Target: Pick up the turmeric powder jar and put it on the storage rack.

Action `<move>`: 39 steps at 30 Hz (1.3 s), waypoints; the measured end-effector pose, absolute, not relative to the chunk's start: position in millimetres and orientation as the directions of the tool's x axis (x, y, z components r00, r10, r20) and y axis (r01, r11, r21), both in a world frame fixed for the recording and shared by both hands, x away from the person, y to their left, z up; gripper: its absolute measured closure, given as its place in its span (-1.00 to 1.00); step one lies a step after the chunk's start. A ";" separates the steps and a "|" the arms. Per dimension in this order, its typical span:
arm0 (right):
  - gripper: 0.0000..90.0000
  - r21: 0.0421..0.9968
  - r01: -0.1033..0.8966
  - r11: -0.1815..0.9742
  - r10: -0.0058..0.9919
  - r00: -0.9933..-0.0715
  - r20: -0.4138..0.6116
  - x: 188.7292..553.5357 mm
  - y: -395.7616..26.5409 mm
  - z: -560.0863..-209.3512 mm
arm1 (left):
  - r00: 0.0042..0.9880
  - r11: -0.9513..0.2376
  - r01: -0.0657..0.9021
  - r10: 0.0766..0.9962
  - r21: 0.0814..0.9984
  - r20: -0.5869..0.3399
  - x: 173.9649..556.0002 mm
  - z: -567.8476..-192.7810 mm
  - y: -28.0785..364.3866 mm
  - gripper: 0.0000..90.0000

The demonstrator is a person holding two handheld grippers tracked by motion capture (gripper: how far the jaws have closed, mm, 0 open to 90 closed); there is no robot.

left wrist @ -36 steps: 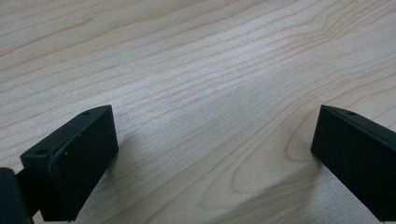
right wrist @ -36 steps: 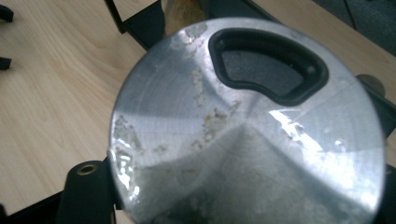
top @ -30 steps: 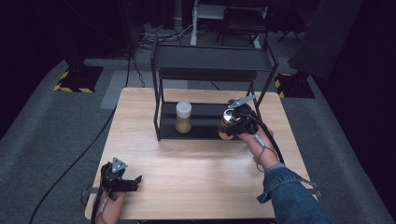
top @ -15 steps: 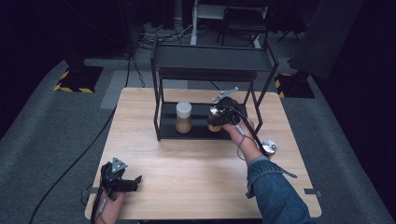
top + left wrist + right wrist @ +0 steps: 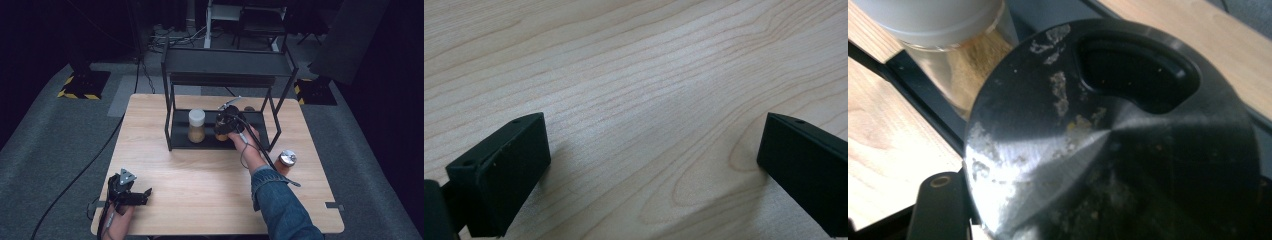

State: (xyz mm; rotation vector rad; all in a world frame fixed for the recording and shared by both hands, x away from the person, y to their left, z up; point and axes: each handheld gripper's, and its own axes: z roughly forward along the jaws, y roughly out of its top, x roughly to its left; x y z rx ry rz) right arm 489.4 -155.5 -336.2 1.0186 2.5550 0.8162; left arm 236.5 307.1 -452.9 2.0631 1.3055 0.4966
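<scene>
A person's right arm reaches to a black rack on a wooden table, gripper clamped on a jar.

The right gripper [image 5: 223,127] holds a metal-lidded jar [image 5: 1108,135] at the rack's lower shelf [image 5: 180,140], just beside a white-capped jar [image 5: 196,125] (amber contents). The left gripper [image 5: 131,192] rests near the table's [image 5: 200,175] front edge, jaws wide, nothing between them.

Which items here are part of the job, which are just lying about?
In play:
- right tool, shut on the metal-lidded jar
- black shelf rack
- white-lidded jar on its lower shelf

Lying about:
- silver-lidded jar on the wooden table
- left tool, open, resting on the table
</scene>
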 end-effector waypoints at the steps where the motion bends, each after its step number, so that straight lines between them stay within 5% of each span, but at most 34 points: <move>1: -0.32 0.588 0.548 0.595 0.699 -0.714 -0.041 490.6 -153.7 -338.3 | 0.435 -0.303 0.659 0.900 0.689 -0.021 236.5 -452.9 307.1 -0.99; 20: -0.33 0.585 0.595 0.552 0.726 -0.688 0.015 505.0 -153.0 -365.0 | 0.438 -0.305 0.658 0.899 0.689 -0.020 236.3 -452.9 307.6 -0.99; 28: -0.81 0.581 0.608 0.541 0.735 -0.677 0.024 502.9 -158.7 -355.3 | 0.438 -0.305 0.658 0.899 0.689 -0.021 236.3 -453.0 307.5 -0.99; 39: -0.91 0.641 0.559 0.526 0.730 -0.684 -0.002 465.9 -192.4 -314.8 | 0.439 -0.306 0.657 0.898 0.689 -0.020 236.1 -453.0 307.5 -0.99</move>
